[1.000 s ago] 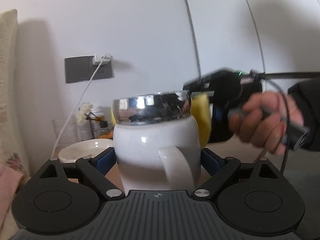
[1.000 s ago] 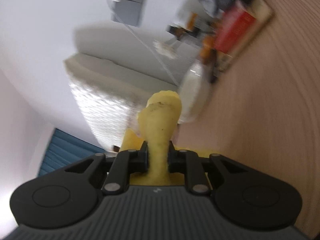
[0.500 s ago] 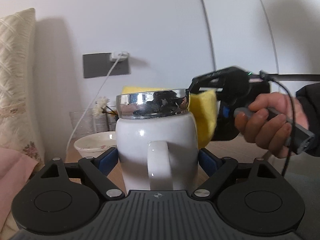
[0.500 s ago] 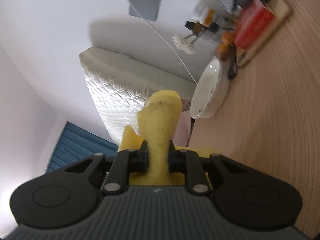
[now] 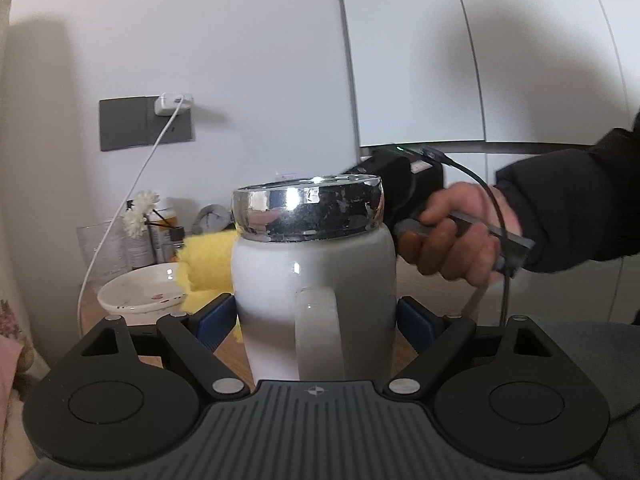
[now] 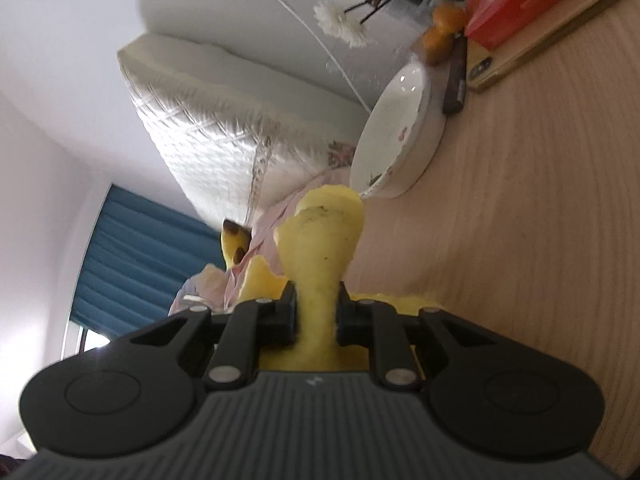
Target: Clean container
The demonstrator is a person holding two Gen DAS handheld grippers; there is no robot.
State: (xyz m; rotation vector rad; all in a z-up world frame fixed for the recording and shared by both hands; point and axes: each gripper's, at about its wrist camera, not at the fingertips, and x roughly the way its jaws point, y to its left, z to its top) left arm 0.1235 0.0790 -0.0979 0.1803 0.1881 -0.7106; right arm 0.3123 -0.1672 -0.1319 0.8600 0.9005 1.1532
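Note:
A white mug (image 5: 312,280) with a chrome rim and its handle towards the camera is held upright above the table, my left gripper (image 5: 316,320) shut on it with a blue pad on each side. The yellow sponge (image 5: 208,264) pokes out to the left from behind the mug. The right gripper's black body (image 5: 408,180) reaches in behind the rim, held by a hand (image 5: 452,240) in a dark sleeve. In the right wrist view my right gripper (image 6: 317,312) is shut on the sponge (image 6: 320,248), which is squeezed narrow between the fingers.
A white bowl (image 5: 140,292) (image 6: 400,140) sits on the wooden table (image 6: 520,240). Behind it are a red box (image 6: 516,0), a phone (image 6: 492,68), a dark remote (image 6: 456,80) and flowers in glass. A white charging cable (image 5: 132,200) hangs from the wall socket. A quilted cushion (image 6: 208,120) borders the table.
The sponge has swept behind the mug from its right side to its left. The right gripper and hand have moved in closer behind the rim. The mug stays gripped.

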